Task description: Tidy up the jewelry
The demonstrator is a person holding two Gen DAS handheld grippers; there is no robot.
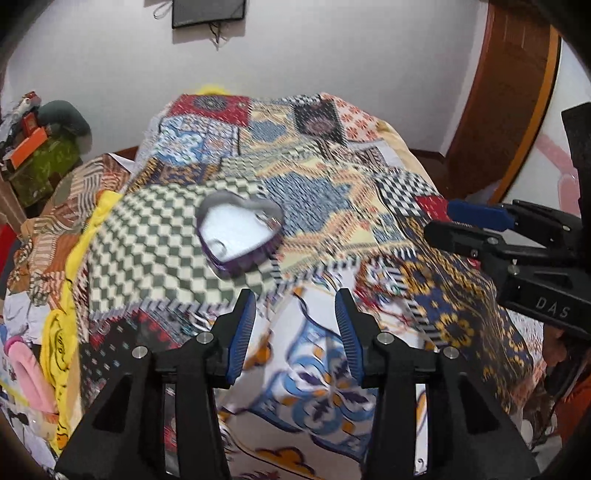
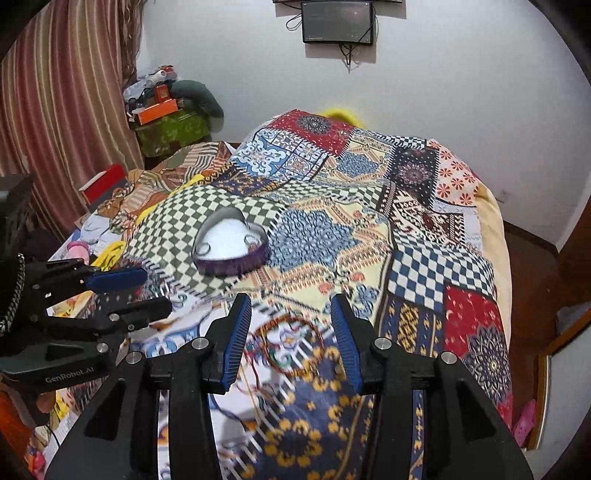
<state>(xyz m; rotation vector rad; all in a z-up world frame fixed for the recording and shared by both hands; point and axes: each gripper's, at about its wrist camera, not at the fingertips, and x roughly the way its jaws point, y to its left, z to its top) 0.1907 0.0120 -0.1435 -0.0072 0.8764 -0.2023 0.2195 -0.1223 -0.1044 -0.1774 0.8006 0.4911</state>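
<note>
Left wrist view: both hand-held grippers [image 1: 295, 328] [image 2: 291, 328] part-open, empty.

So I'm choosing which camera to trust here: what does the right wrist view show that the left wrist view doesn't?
Only the right wrist view shows the striped curtain and the thin reddish bangles lying on the quilt between the open right gripper fingers. Only the left wrist view shows the wooden door. Both show the heart-shaped box, open on the patchwork quilt, the wall screen, and the open left gripper.
</note>
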